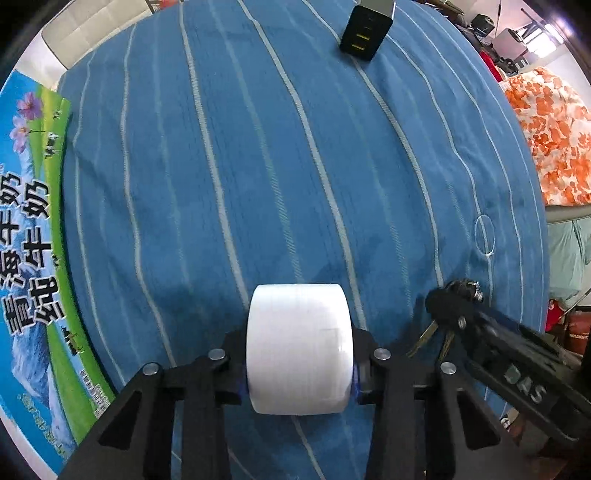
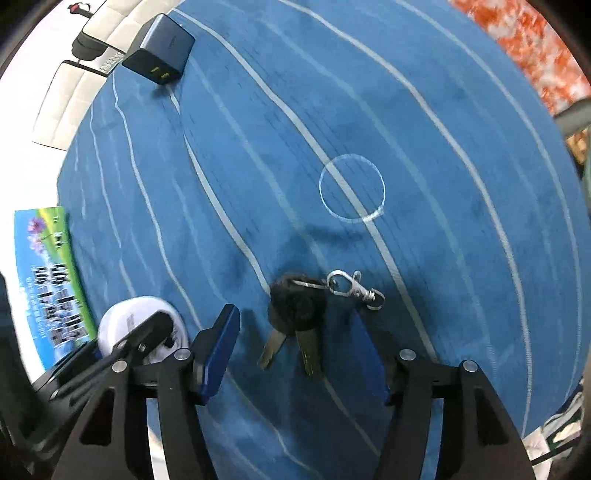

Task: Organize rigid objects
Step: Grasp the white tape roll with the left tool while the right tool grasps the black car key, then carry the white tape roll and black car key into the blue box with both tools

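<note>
Gripping the roll of white tape (image 1: 298, 347) between its two pads, my left hand-held gripper (image 1: 298, 373) points straight down at the blue striped cloth (image 1: 258, 166) that covers the counter. The roll stands on edge, its curved face toward the camera, and I cannot tell whether it is resting on the cloth or just above it. Risk one: the pads bear on the roll's flat sides low down, so a quick lift could let it pivot or slide out and roll away along the cloth.

Just beside it, my right hand-held gripper (image 2: 295, 354) stands with its jaws apart over the bunch of keys (image 2: 297, 317), which lies flat on the cloth with its metal clip (image 2: 349, 286) outward; no pad touches it. Risk two: the two grippers are very near each other, and either one swinging sideways could knock the other or drag the keys.

Farther off, a dark charger (image 1: 365, 31) stands near the cloth's far edge, well apart from both. A printed milk carton (image 1: 33, 258) borders the cloth on the left; a careless sweep of the tape that way could strike it.
</note>
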### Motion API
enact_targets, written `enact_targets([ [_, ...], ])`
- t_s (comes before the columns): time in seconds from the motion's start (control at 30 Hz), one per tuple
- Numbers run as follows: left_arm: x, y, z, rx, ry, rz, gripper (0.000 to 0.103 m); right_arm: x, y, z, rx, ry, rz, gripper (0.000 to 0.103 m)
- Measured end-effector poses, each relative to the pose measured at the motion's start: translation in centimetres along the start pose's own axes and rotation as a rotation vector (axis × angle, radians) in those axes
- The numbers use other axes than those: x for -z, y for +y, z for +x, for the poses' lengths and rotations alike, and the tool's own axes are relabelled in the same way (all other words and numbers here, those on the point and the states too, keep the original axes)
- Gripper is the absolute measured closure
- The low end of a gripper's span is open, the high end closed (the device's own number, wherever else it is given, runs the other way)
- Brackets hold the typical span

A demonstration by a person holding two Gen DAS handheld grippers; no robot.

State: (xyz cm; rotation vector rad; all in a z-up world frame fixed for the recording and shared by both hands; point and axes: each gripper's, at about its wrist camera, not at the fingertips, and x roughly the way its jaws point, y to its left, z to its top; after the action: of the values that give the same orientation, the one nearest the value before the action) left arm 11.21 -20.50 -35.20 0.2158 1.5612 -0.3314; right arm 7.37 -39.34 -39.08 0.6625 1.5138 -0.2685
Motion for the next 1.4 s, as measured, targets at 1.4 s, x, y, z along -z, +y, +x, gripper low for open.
enact_targets([
  [1.4, 6.6, 15.3, -16.4, -0.066, -0.356, -0.193, 0.068, 6.3, 17.7, -13.4, -0.113, -0.196, -0.419, 0.073],
])
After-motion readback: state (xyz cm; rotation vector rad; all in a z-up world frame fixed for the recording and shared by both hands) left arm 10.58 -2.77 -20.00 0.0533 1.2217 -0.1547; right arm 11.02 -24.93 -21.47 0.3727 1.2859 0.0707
